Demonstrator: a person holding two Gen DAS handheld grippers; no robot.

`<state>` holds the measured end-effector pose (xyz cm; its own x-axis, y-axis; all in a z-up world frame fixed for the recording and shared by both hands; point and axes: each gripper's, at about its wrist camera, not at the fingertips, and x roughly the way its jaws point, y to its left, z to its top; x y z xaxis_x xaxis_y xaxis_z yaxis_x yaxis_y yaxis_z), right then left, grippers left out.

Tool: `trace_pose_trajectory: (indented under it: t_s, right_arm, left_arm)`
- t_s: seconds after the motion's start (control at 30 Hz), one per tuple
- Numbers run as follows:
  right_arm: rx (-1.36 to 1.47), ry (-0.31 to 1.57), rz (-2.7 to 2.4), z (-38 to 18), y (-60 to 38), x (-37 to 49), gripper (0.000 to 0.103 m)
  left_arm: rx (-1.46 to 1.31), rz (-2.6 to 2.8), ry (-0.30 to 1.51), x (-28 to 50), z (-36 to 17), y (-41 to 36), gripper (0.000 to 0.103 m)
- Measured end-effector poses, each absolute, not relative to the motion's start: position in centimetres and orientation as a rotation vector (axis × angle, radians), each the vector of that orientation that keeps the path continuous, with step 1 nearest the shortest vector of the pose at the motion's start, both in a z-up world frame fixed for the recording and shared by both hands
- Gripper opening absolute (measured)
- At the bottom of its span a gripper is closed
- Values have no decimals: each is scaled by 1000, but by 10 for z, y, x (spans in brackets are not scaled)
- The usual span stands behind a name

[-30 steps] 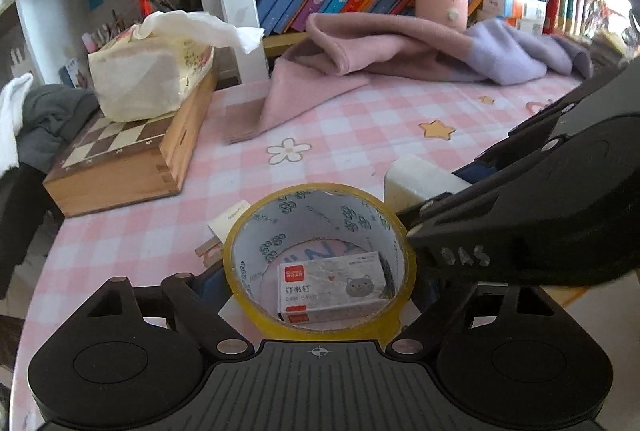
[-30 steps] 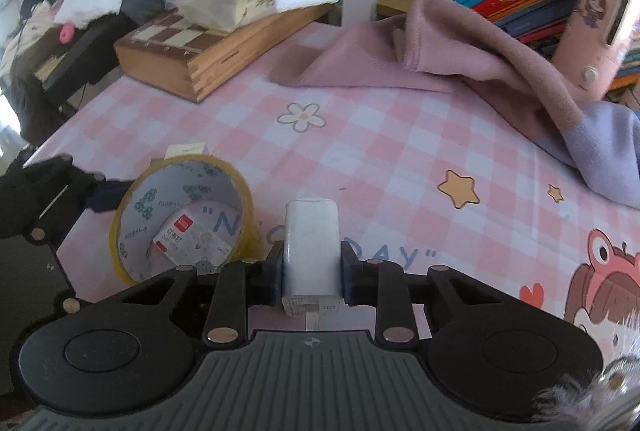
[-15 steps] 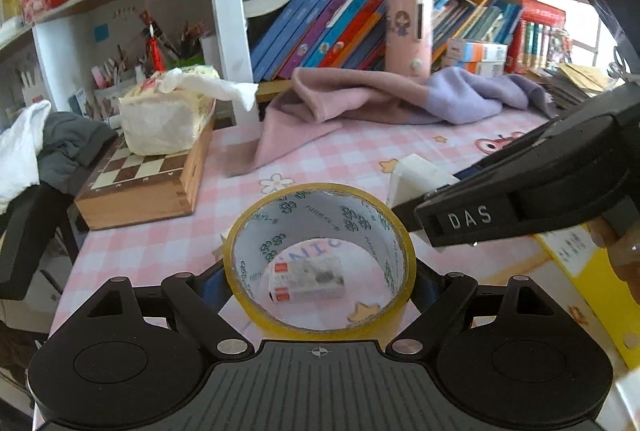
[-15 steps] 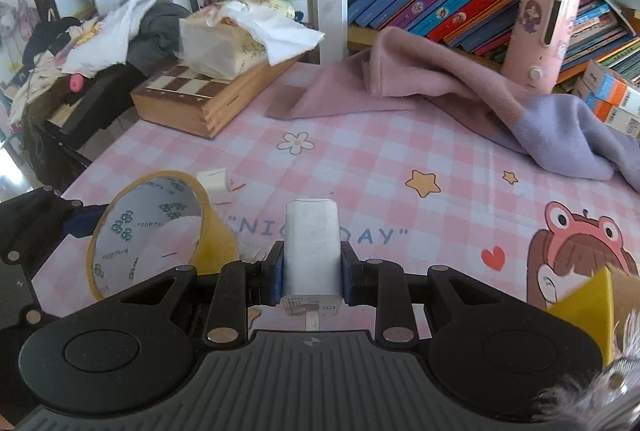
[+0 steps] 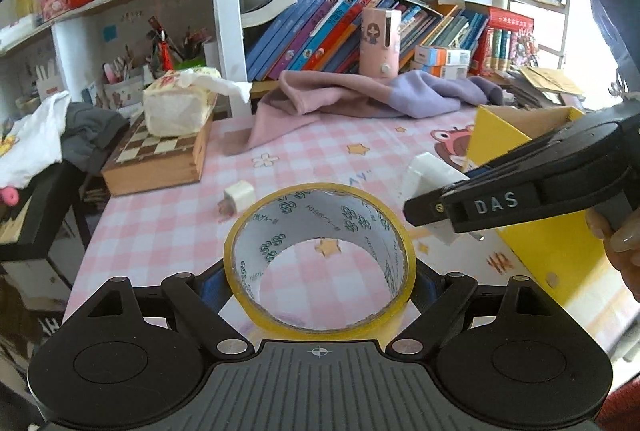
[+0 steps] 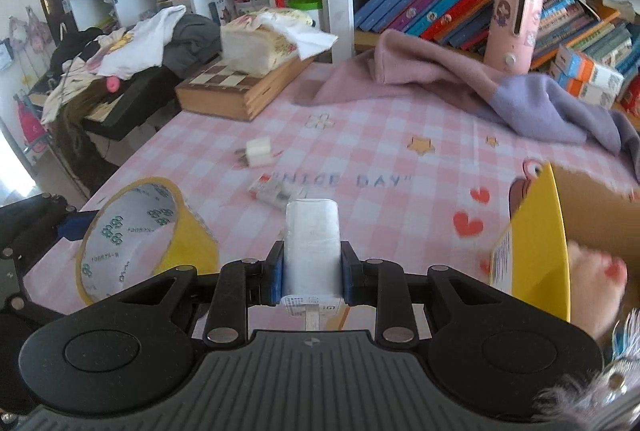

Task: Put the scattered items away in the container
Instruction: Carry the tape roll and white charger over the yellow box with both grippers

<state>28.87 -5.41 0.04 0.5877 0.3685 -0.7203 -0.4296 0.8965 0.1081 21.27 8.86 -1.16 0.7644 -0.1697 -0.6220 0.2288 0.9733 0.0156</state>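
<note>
My left gripper [image 5: 318, 281] is shut on a yellow tape roll [image 5: 320, 331] and holds it above the pink checked table; the roll also shows in the right wrist view [image 6: 132, 239]. My right gripper [image 6: 312, 271] is shut on a white block [image 6: 312, 243], which also shows in the left wrist view [image 5: 428, 175]. A yellow cardboard box [image 6: 536, 243] stands open at the right, also visible in the left wrist view [image 5: 496, 139]. On the table lie a small white plug [image 6: 259, 151] and a staple box [image 6: 272, 191].
A wooden chessboard box [image 6: 232, 87] with a tissue pack [image 6: 260, 43] on it stands at the back left. A pink and purple cloth [image 6: 460, 83] lies along the bookshelf. A pink device [image 6: 512, 27] stands against the books.
Both grippers have lifted their items off the table and swung right. The yellow box has come into view. The staple box, earlier seen through the tape roll, stays on the table.
</note>
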Motion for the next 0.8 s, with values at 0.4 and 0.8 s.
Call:
trace_pose_trajectory:
  t_s: [0.4,0.8]
  right_arm:
    - [-69,842,438,0,-66,194,25]
    - [-36,864,390,-1,-78,111,25]
  left_arm:
    - [40,-255,662,130,6,98,87]
    - [15,-342,668,68,10,89,87]
